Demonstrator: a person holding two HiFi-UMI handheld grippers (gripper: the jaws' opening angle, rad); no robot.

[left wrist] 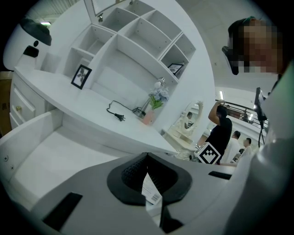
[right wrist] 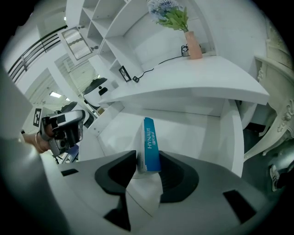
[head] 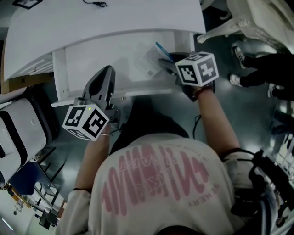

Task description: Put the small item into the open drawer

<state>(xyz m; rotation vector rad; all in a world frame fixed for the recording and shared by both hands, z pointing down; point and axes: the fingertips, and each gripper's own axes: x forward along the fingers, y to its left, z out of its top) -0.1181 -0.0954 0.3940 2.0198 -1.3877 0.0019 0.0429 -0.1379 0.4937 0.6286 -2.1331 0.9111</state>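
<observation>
The open white drawer (head: 92,59) sticks out from under the desk. A small white box with a blue edge (head: 154,57) stands on edge at the drawer's right side. My right gripper (head: 165,64) reaches down to it. In the right gripper view the box (right wrist: 150,142) sits between the jaws of this gripper (right wrist: 148,157), close against the right pad, with a gap at the left pad, so the gripper is open. My left gripper (head: 108,71) hovers over the drawer's front left. Its tips meet (left wrist: 147,155) with nothing held between them.
The white desk top (head: 101,18) overhangs the drawer's back and carries a black plug and cable (head: 94,3) and a pink vase of flowers (right wrist: 193,43). A white ornate chair (head: 248,18) and a bystander's legs (head: 262,69) are at the right. A white case (head: 18,128) stands at the left.
</observation>
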